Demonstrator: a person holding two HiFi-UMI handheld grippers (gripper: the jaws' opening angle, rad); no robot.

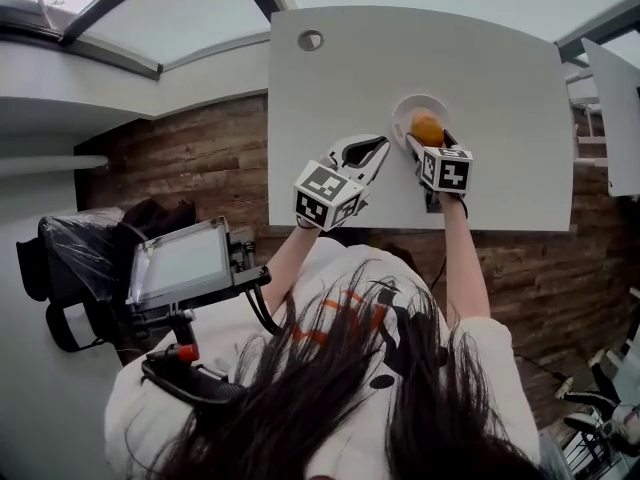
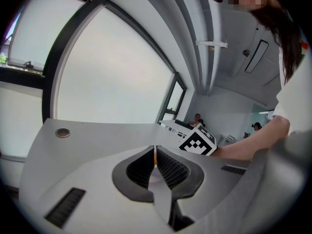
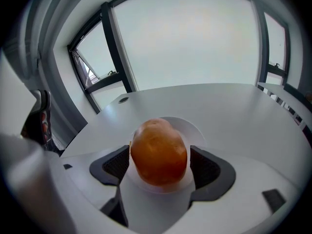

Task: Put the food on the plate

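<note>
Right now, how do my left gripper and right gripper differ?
The left gripper has its jaws together, nothing between them; the right gripper clasps the orange food. The left gripper is off to the plate's side; the right gripper is over it. Both are above the white table.

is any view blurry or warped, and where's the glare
Head view: sharp, but fisheye curves the table edges. Left gripper view: washed-out windows, shut left tongs soft up close. Right gripper view: orange food slightly soft, window blown white, corners vignetted black.
</note>
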